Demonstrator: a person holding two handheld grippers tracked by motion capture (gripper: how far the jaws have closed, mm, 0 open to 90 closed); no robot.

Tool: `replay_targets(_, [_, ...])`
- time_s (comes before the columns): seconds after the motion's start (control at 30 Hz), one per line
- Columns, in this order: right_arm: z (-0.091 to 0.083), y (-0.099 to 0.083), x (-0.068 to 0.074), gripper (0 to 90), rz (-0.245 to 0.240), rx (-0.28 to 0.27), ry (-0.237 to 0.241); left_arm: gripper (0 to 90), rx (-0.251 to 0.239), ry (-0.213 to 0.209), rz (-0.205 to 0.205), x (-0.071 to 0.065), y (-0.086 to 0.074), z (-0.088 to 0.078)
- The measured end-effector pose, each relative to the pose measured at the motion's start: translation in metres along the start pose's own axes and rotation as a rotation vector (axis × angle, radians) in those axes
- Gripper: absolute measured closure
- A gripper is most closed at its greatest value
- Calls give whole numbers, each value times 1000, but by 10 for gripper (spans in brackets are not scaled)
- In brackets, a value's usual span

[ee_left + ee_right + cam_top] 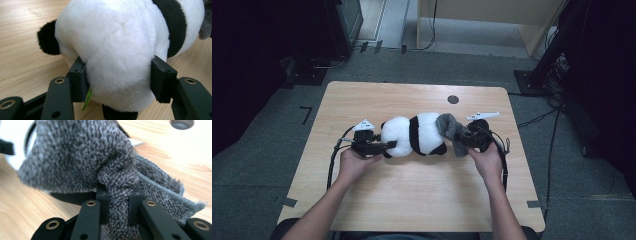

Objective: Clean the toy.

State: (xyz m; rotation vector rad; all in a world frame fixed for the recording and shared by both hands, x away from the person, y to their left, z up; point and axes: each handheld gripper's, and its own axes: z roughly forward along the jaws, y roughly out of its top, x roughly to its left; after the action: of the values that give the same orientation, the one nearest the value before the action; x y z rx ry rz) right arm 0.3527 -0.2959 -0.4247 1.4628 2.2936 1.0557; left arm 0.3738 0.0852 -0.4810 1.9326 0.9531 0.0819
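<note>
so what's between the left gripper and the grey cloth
The panda plush lies between them, seen in the high view: the left gripper clamps its white end, and the grey cloth drapes over its other end.

Surface (412, 200): light wood, rectangular with rounded corners, grain running its length. One round dark hole (453, 99) near the far edge, right of centre, seen again at the top of the right gripper view. It stands on grey carpet floor (257, 165) with bits of dark tape near its corners.

On it: panda (414, 134), a black and white plush, lying on its side across the middle, lengthwise left to right. Grey cloth (451, 129), fuzzy, bunched against the panda's right end, partly lifted off the wood. Near half bare.
</note>
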Motion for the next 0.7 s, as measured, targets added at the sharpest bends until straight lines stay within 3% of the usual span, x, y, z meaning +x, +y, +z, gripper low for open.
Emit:
replay_targets(0.17, [-12,0,-10,780,35,-36,-22,418,-10,-18,-21,3,-1,0])
replay_targets(0.27, [-21,6,-3,780,26,-68,-10,421,-11,-18,-23,2,-1,-1])
replay_targets(0.5, [-23,31,43,780,-66,-126,84,424,-11,-19,-16,-1,1,-2])
replay_targets(0.7, [6,54,87,780,-159,-87,146,426,-6,-26,-11,-5,2,-2])
